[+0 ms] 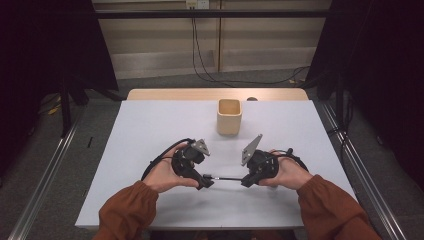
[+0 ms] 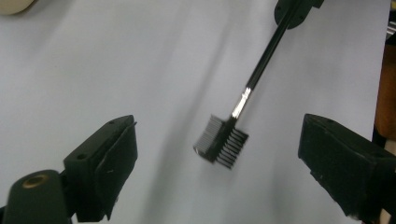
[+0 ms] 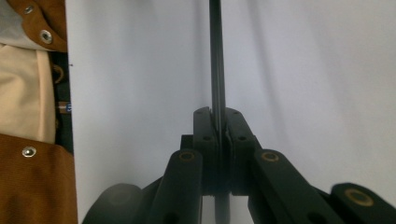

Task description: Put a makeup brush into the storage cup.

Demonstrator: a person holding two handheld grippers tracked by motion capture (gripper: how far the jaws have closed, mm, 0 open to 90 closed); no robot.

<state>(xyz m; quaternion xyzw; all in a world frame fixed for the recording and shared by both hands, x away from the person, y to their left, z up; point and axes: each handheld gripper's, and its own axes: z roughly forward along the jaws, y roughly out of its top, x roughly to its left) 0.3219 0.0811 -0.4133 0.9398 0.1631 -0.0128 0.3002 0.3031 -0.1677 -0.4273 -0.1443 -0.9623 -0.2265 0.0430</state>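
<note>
With my right gripper point(image 3: 218, 122) clenched on the brush point(image 2: 223, 142) handle and my left gripper point(image 2: 217, 154) released, I carry it level toward the far cup point(image 1: 229, 116).

Rust-brown sleeves with gathered cuffs cover both forearms. Each hand carries a black gripper, left gripper point(image 1: 206, 181) and right gripper point(image 1: 246, 182), topped by a grey three-cornered plate, with brass-coloured pivot pins and a black trailing cable.

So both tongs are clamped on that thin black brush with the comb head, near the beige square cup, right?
Not quite: only the right tongs clamp the thin black brush with the comb head. The left gripper view shows the left tongs open around its head, not touching. The beige square cup is nearby.
</note>
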